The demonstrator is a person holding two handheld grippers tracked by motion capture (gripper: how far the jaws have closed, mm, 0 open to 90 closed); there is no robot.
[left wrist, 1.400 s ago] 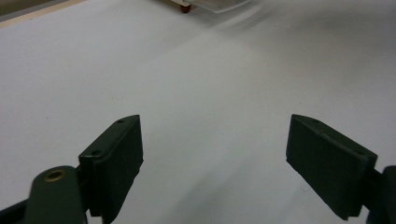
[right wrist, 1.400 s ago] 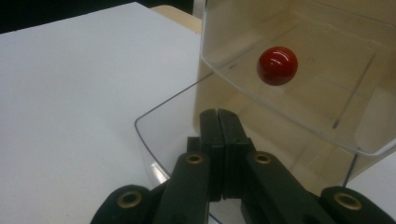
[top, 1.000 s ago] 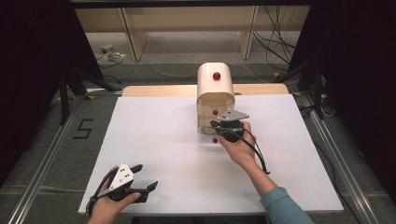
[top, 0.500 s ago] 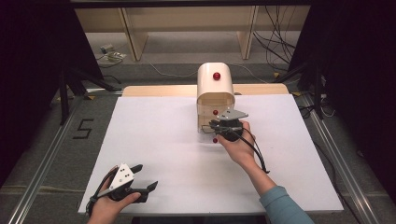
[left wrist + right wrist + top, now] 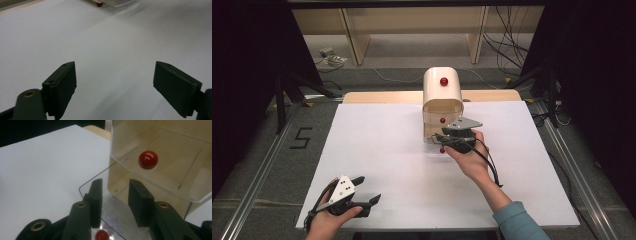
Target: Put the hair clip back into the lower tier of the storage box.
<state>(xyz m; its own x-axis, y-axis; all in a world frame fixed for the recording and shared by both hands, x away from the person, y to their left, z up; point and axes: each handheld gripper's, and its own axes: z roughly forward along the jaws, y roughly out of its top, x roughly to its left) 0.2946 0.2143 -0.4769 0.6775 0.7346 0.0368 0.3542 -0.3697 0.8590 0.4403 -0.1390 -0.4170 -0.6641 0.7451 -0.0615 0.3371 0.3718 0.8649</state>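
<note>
Since a second ago the right tongs have parted off the lowered clear door's red knob, a small firm hold on the light, slippery breadbox mid-table, left tongs released.

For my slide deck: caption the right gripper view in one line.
Right hand-held gripper, jaws just opening and empty, over a clear flap with red knob at a wooden box.
</note>
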